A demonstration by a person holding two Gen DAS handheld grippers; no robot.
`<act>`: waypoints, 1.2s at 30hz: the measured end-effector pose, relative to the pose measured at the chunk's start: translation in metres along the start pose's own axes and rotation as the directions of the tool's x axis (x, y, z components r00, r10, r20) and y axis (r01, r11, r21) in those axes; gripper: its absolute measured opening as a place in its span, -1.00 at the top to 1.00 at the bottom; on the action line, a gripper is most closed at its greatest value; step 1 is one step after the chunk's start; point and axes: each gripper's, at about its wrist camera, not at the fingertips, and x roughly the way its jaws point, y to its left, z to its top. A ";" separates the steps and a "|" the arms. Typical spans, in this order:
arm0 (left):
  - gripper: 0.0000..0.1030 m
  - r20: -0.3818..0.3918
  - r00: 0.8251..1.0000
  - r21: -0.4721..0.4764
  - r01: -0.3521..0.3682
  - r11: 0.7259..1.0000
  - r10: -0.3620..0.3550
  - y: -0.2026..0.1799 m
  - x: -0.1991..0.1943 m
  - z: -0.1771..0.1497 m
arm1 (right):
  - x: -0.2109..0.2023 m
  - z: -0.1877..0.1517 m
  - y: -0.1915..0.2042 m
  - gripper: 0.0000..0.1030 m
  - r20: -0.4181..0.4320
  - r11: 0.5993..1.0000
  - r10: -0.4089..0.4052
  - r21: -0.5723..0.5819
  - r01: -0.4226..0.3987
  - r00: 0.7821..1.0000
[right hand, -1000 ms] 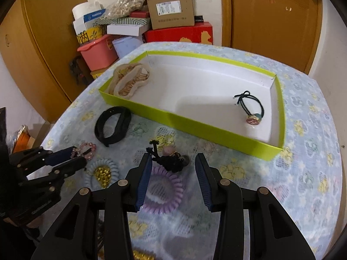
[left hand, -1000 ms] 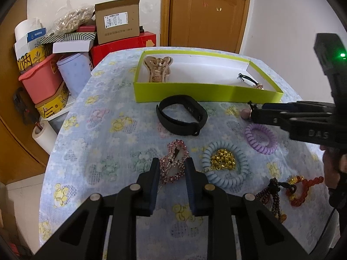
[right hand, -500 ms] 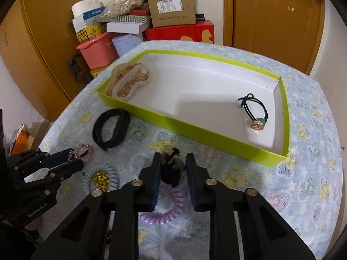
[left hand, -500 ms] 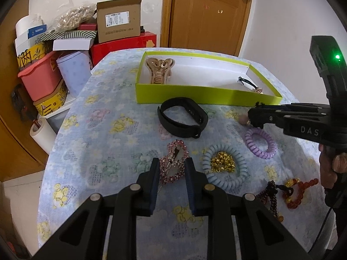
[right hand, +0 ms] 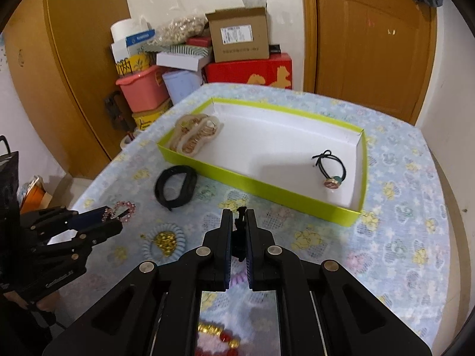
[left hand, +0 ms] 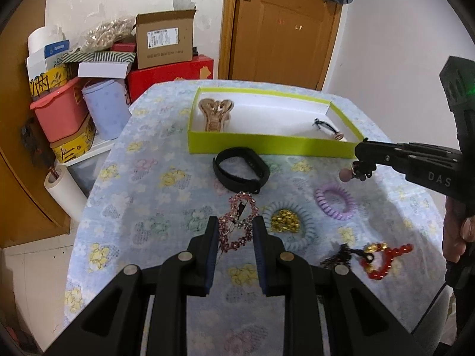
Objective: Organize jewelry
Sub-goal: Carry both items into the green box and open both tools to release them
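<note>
My right gripper (right hand: 238,226) is shut on a black hair tie with a pink bead (left hand: 353,172) and holds it above the table, in front of the lime-green tray (right hand: 261,188). The tray, also in the left wrist view (left hand: 267,145), holds a beige hair claw (right hand: 194,138) and a black hair tie with a round charm (right hand: 329,167). My left gripper (left hand: 234,233) stands around a pink rhinestone clip (left hand: 239,221), its jaws against the clip's sides. A black band (left hand: 240,172), purple coil tie (left hand: 335,201), blue coil tie with a gold piece (left hand: 286,224) and red bead bracelet (left hand: 386,259) lie on the table.
The table has a floral cloth (left hand: 142,207). Boxes, a pink bin (left hand: 59,115) and a paper roll (left hand: 63,190) crowd the floor at the far left. A wooden door (left hand: 282,26) stands behind the table.
My right gripper closed on the pink-bead hair tie and lifted it off the table toward the tray. My left gripper stayed around the rhinestone clip.
</note>
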 end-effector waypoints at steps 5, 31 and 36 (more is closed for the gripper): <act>0.54 0.025 0.999 0.005 0.027 1.000 -0.027 -0.006 -0.018 0.002 | -0.023 -0.008 0.002 0.86 0.023 1.000 0.003 0.007 -0.003 1.000; 0.54 0.032 0.999 -0.001 0.022 1.000 -0.021 -0.009 -0.031 0.009 | -0.059 -0.024 -0.011 0.85 0.067 0.999 0.005 0.043 -0.008 0.998; 0.54 0.022 0.999 0.009 0.030 1.000 -0.030 -0.014 -0.019 0.019 | -0.053 -0.017 -0.024 0.85 0.066 0.998 -0.005 0.060 0.001 0.998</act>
